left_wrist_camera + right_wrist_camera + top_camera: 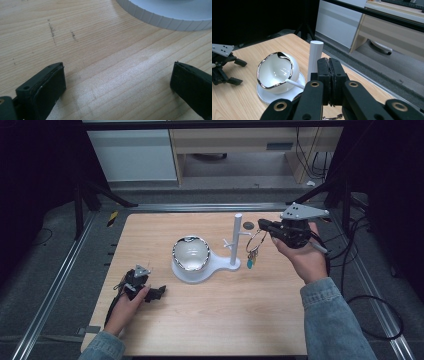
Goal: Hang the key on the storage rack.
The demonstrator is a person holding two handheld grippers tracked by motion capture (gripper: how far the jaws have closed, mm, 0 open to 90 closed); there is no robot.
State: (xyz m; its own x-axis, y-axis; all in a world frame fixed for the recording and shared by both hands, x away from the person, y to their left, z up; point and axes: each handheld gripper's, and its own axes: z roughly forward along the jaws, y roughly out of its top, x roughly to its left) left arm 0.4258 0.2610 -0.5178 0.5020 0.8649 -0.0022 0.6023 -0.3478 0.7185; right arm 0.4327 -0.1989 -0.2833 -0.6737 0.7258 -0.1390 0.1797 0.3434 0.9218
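Note:
A white stand with an upright post [236, 237] and short side pegs rises from a round base [192, 274]. A white bowl with a wavy silver rim [190, 252] sits on that base. My right gripper [262, 225] is shut on a key ring [255, 242], from which small keys and a teal tag [251, 261] dangle just right of the post. In the right gripper view the jaws [331, 65] are pressed together beside the post [315, 57], with a bit of the ring [333, 117] below. My left gripper [159, 292] rests open on the table, nothing between its jaws [117, 80].
A small dark round disc [248, 225] lies on the wooden table behind the post. The ribbed edge of the white base [160, 20] lies just ahead of the left gripper. Metal rails [55, 280] run along both table sides, and cables [372, 320] trail at the right.

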